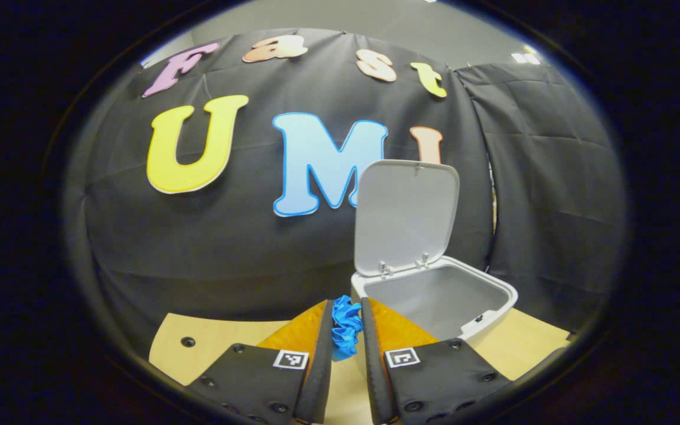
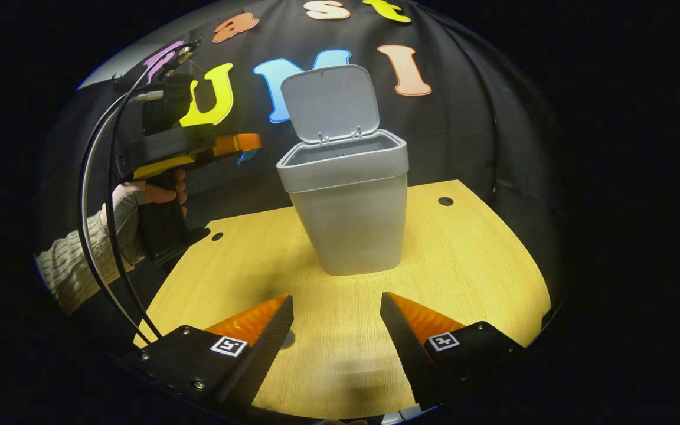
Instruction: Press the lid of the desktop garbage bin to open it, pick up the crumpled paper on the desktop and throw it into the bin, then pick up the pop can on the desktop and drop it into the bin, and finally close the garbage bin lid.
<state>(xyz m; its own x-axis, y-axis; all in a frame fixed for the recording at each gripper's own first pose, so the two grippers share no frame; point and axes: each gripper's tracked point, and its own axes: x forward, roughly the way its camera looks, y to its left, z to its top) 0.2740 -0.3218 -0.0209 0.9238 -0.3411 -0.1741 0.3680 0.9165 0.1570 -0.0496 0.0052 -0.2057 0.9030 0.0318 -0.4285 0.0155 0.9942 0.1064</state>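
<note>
no readable words, brands or numbers on the bin [image 2: 346,195], its lid [image 2: 329,101] or the table [image 2: 470,260]. only small square black-and-white coded markers, one on each finger mount of the left gripper [image 1: 346,354] and the right gripper [image 2: 335,330]; not legible as text.
</note>
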